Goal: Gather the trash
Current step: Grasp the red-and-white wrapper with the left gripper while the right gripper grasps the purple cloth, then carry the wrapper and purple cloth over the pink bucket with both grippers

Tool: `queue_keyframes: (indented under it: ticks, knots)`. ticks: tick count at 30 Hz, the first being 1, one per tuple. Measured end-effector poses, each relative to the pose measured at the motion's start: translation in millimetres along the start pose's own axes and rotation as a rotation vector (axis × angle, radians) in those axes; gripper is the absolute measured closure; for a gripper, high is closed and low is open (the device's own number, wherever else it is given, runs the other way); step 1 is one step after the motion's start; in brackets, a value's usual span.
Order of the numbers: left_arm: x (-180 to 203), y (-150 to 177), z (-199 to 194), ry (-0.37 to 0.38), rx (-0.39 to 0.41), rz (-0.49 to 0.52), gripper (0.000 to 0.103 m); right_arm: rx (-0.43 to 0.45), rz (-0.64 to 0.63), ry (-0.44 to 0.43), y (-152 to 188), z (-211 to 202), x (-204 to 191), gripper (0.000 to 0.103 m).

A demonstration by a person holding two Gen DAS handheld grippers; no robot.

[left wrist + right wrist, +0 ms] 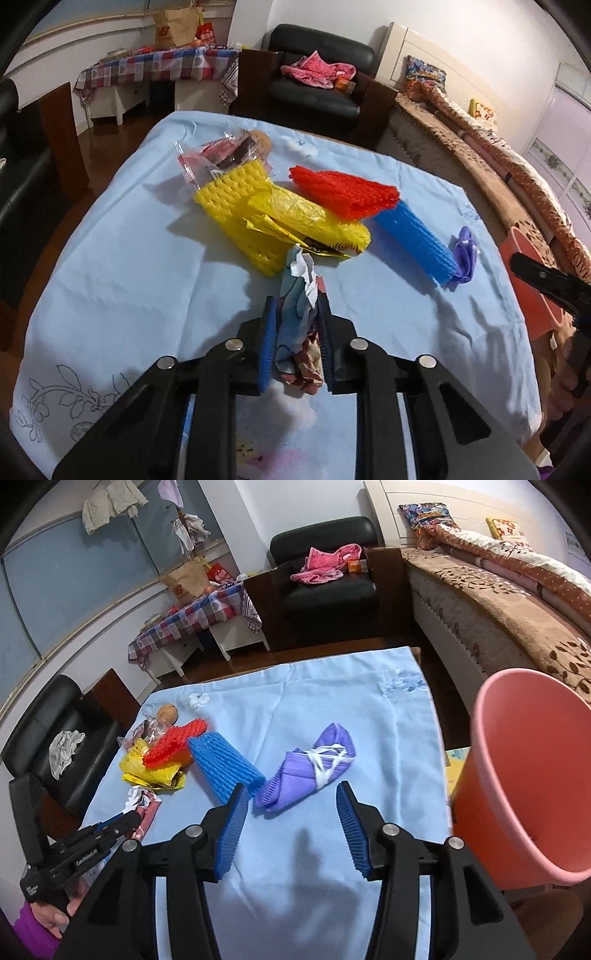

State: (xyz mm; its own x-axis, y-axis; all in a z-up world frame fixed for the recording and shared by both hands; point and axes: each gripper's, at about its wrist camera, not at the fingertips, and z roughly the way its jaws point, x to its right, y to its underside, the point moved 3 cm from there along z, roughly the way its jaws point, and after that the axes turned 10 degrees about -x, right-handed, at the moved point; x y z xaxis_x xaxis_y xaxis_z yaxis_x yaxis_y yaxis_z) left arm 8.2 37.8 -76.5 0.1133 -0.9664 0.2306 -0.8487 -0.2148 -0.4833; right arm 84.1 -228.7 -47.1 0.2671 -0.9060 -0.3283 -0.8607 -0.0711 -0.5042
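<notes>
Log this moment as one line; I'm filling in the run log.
left gripper: shut on crumpled wrapper | right gripper: open, empty, facing purple mask | pink bin: right of table

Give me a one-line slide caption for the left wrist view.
Left gripper clamps a crumpled wrapper above the blue cloth, with yellow, red and blue foam nets beyond.

A table under a light blue cloth (110, 266) fills the middle of the frame. On it lie a yellow foam net (236, 195) with a yellow bag (303, 218), a red net (343, 192), a blue net (413, 240), a purple mask (314, 768) and a clear wrapper (218, 155) toward the upper left.
</notes>
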Motion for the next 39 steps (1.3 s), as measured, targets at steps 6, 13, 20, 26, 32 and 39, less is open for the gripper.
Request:
queue_keyframes:
  ticks: [6,13,20,26,32,39]
  knots:
    - [2,1,-5,0.029,0.018,0.015,0.095,-0.035,0.041,0.015,-9,22,-7,0.051]
    - [1,2,-6,0.04,0.028,0.018,0.096,-0.088,0.139,0.061,-14,46,0,0.051]
    - [2,3,-8,0.044,0.027,0.022,0.096,-0.116,0.174,0.042,-10,60,10,0.07]
    - [7,3,-12,0.053,0.039,0.044,0.096,-0.107,0.152,0.03,-5,50,14,0.09]
    - [17,0,-22,0.075,0.063,0.07,0.096,-0.065,0.148,0.01,-1,25,21,0.092]
    - [36,-9,-31,0.097,0.088,0.096,0.096,-0.007,0.122,0.005,5,-6,21,0.092]
